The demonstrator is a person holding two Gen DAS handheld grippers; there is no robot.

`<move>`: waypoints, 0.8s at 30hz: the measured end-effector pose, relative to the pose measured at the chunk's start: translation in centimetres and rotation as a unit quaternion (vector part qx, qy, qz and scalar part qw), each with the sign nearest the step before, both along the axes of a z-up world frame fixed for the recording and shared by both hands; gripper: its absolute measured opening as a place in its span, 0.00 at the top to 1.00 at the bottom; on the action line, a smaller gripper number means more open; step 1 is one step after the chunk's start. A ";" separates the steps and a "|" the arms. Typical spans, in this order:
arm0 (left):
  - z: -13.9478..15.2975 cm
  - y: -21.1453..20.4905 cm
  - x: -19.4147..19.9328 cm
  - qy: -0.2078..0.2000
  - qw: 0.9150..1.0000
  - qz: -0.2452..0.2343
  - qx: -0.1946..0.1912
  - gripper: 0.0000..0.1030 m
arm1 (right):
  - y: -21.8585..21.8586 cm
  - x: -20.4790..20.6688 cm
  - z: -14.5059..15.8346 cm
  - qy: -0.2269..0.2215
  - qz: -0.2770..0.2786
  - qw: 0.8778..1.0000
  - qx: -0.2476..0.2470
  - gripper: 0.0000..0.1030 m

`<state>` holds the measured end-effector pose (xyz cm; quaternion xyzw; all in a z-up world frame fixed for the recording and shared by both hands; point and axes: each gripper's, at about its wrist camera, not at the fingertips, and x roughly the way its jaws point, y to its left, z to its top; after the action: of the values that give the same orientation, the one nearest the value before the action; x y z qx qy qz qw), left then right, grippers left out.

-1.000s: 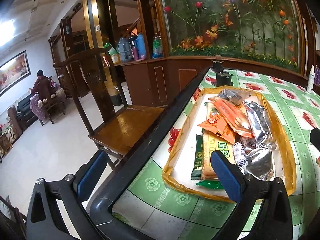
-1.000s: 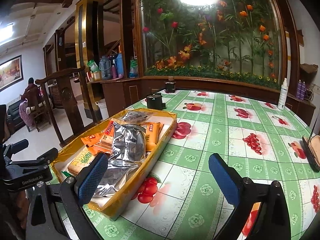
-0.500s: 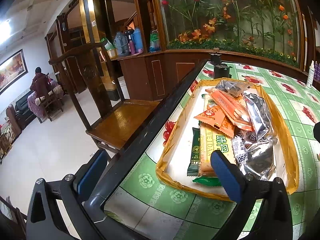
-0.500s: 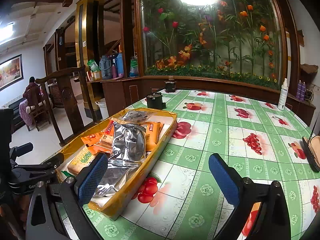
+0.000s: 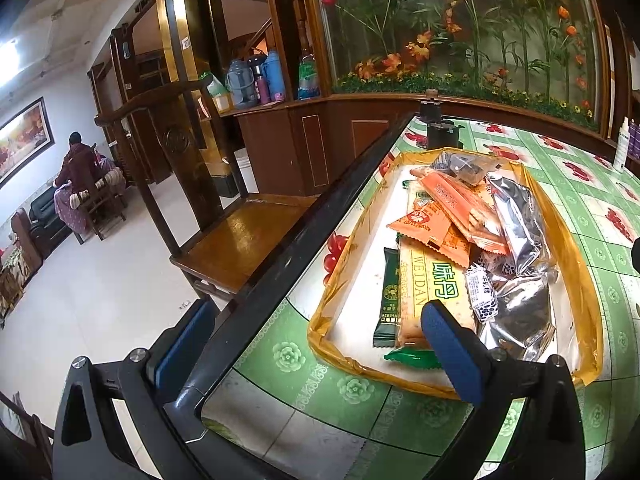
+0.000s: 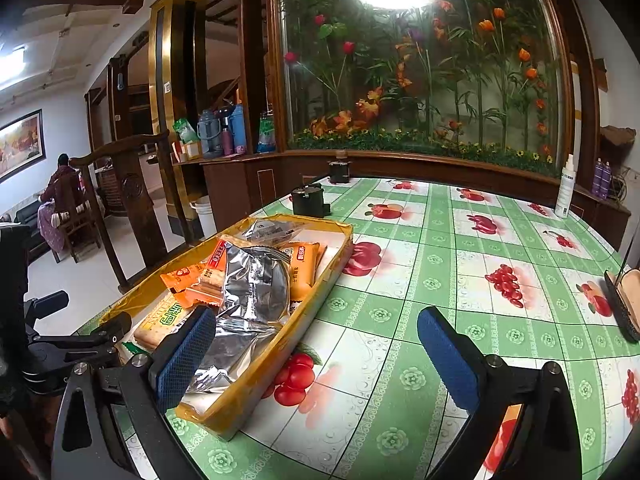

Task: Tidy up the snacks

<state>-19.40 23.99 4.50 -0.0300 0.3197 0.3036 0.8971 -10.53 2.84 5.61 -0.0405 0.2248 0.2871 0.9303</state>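
A yellow-taped cardboard tray (image 5: pixel 584 280) (image 6: pixel 316 280) lies near the table's left edge and holds several snack packets: orange packets (image 5: pixel 452 200) (image 6: pixel 188 280), a Weidan cracker pack (image 5: pixel 424 292) (image 6: pixel 160 324), a dark green bar (image 5: pixel 390 292) and silver foil bags (image 5: pixel 516 216) (image 6: pixel 256 280). My left gripper (image 5: pixel 316 344) is open and empty, above the table's near left corner, just short of the tray. My right gripper (image 6: pixel 316 356) is open and empty, over the tray's right front corner. The left gripper also shows at the left of the right wrist view (image 6: pixel 72 344).
The table has a green fruit-print cloth (image 6: pixel 440 280) and a black edge rail (image 5: pixel 288 264). Two dark cups (image 6: pixel 308 200) stand beyond the tray. A white spray bottle (image 6: pixel 565 188) stands far right. A wooden chair (image 5: pixel 224 216) stands left of the table.
The left gripper has moved closer over the table corner toward the tray. The right gripper has barely moved. Both stay open.
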 end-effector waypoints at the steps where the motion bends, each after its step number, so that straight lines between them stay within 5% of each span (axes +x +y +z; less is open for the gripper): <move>1: -0.1 0.0 0.0 0.000 1.000 0.000 -0.001 0.00 | -0.1 0.0 0.0 0.000 0.000 1.000 0.000 0.01; 24: -0.3 -0.2 0.0 0.003 1.000 -0.006 -0.006 0.00 | -0.4 0.2 -0.2 0.004 -0.004 1.000 0.002 0.01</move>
<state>-19.36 23.82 4.24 -0.0327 0.3247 0.2967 0.8975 -10.31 2.49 5.36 -0.0369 0.2280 0.2843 0.9305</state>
